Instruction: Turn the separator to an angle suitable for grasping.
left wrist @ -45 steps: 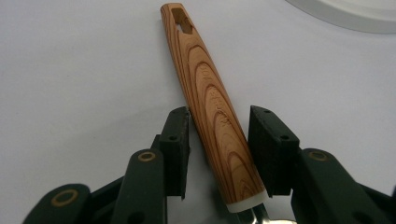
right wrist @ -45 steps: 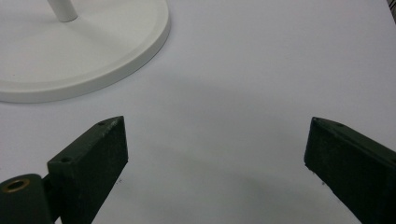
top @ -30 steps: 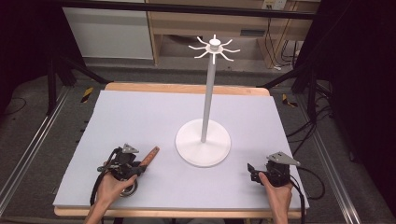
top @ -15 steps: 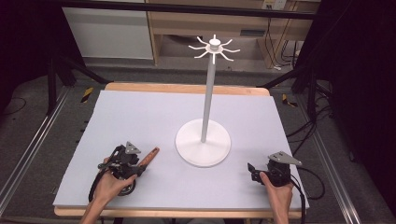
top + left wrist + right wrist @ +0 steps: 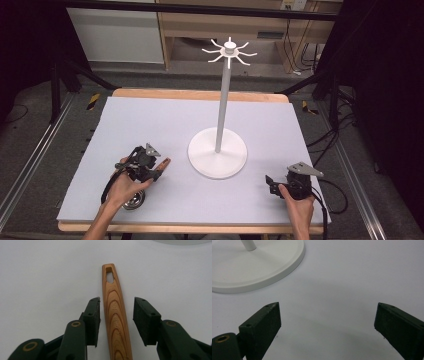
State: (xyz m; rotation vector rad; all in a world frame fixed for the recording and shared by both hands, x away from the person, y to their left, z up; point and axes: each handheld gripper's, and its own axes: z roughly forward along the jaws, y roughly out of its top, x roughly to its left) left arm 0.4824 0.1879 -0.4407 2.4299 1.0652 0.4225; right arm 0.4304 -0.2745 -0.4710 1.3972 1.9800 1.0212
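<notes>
wooden handle [image 5: 115,315], striped grain, slotted tip, lying between left gripper [image 5: 116,320] jaws

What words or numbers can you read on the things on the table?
Wooden handle: a faint stamped mark runs along it between the left gripper jaws, too small and blurred to read.
White stand: no writing on it.
Right gripper: no writing on its jaws.
Nothing in the pictures can be read clearly.
</notes>
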